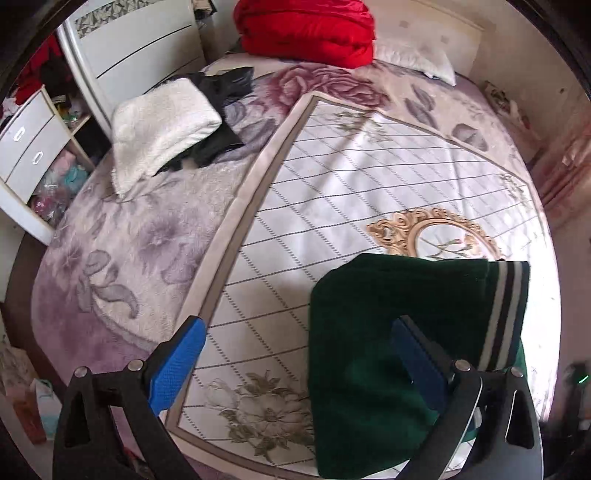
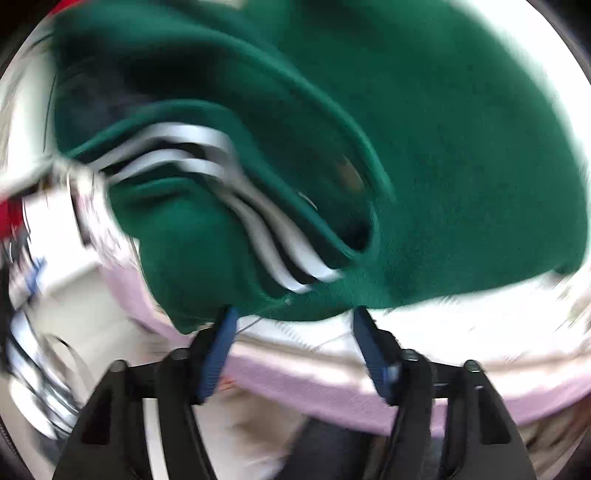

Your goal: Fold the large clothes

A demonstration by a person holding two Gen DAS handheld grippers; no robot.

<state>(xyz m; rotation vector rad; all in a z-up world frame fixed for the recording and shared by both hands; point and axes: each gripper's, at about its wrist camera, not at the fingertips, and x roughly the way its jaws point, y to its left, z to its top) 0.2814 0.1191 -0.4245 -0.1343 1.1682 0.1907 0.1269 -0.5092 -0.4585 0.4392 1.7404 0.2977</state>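
Blue pads sit on the left gripper [image 1: 295,343], and its two jaws stand wide apart with nothing pinched between them. Under it lies the green sweater [image 1: 388,350], folded over on the white checked bed cover [image 1: 332,184], with grey and black stripes along one edge. Its right pad hangs in front of the green cloth. The right gripper [image 2: 293,321] is spread apart too, holding nothing, its tips right at the near edge of the sweater. That view is very blurry. Farther off on the bed, a fluffy white cloth [image 1: 162,129] rests on some black clothes [image 1: 218,110]. A red blanket [image 1: 306,29] and a white pillow [image 1: 417,59] sit at the far end.
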